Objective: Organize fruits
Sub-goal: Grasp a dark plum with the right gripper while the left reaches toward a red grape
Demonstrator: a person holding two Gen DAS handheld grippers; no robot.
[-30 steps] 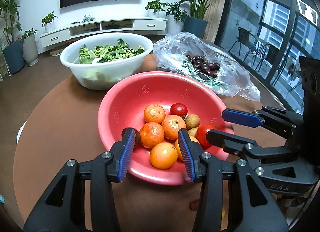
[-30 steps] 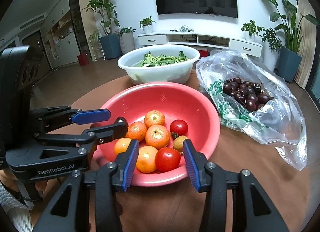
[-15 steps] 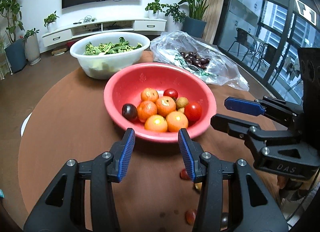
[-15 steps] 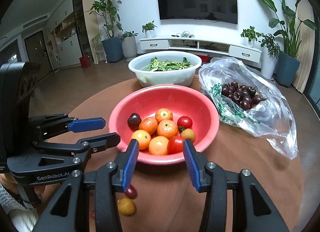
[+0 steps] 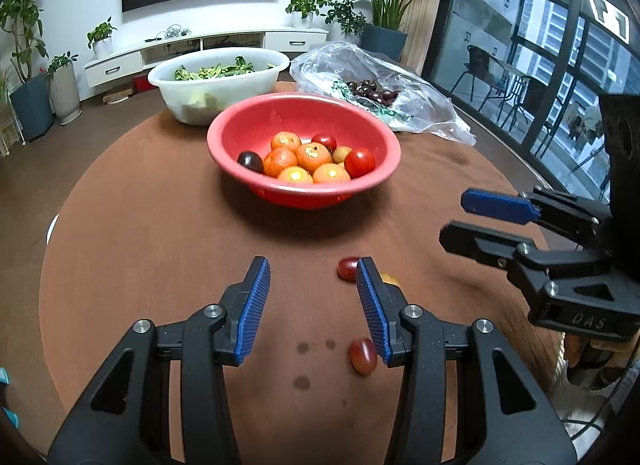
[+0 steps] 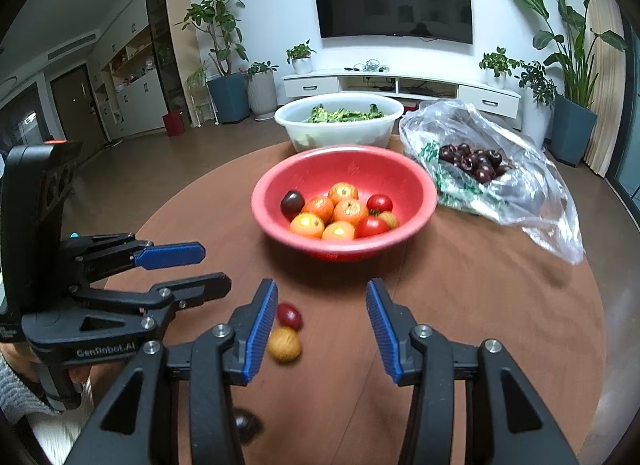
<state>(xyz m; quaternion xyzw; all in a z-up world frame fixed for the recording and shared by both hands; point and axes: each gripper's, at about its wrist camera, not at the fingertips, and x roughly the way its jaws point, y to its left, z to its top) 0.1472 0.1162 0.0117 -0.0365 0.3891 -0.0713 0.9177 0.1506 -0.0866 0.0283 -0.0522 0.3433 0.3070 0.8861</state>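
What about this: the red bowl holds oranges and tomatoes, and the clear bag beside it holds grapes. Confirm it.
Not grapes: the right wrist view shows dark cherries with stems in the clear bag. The red bowl does hold oranges and tomatoes.

Side by side, angled down over near tabletop; shared beyond the jaws: red bowl (image 5: 304,145) (image 6: 344,201).
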